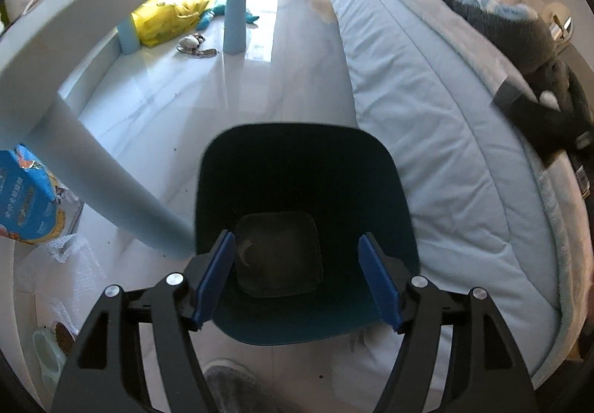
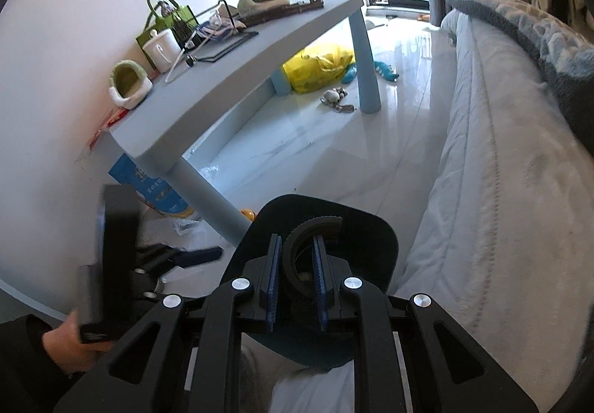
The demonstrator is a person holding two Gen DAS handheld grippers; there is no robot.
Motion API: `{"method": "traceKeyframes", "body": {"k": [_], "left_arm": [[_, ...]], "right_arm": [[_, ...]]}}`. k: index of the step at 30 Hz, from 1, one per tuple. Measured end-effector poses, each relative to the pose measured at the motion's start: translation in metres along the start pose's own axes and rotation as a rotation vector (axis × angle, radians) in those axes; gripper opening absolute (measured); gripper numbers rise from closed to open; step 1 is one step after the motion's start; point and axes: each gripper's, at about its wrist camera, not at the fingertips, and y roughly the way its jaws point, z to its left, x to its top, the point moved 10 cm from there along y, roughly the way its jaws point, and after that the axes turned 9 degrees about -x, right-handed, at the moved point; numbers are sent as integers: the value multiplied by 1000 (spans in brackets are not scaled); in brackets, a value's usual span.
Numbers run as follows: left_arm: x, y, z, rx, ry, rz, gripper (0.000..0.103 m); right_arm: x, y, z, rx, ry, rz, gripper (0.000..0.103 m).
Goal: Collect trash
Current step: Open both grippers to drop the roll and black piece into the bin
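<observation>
A dark teal trash bin (image 1: 308,168) stands on the white floor between the table and the bed. My left gripper (image 1: 297,277) is open and empty, held right above the bin's mouth. In the right wrist view, my right gripper (image 2: 297,281) is shut on a black ribbed C-shaped ring (image 2: 310,227) and holds it over the bin (image 2: 371,246). The left gripper (image 2: 196,257) also shows at the lower left of that view, held by a hand.
A light blue table (image 2: 222,71) with slippers, a mug and a green bag stands left. Under it lie a yellow bag (image 1: 167,17), small toys (image 1: 193,43), a blue package (image 1: 26,197) and bubble wrap (image 1: 67,264). A bed (image 1: 427,116) fills the right.
</observation>
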Motion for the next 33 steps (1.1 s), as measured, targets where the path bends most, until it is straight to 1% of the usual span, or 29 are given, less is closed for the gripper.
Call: {"method": "traceKeyframes", "body": {"k": [7, 14, 16, 18, 22, 27, 33], "left_arm": [[18, -36, 12, 8, -2, -95, 72], [38, -75, 15, 10, 13, -202, 66], [42, -85, 15, 20, 23, -229, 63], [45, -93, 15, 19, 24, -246, 60], [51, -110, 13, -12, 9, -281, 57], [57, -130, 5, -45, 12, -312, 48], [60, -147, 0, -69, 20, -339, 48]], "right_arm": [[-7, 32, 11, -14, 3, 63, 17], [-16, 61, 24, -21, 3, 114, 17], [-21, 69, 27, -28, -2, 135, 17], [-24, 77, 29, -35, -7, 153, 17], [-33, 95, 32, -48, -3, 195, 17], [-48, 113, 32, -72, -9, 248, 17], [-64, 128, 24, -132, -4, 309, 17]]}}
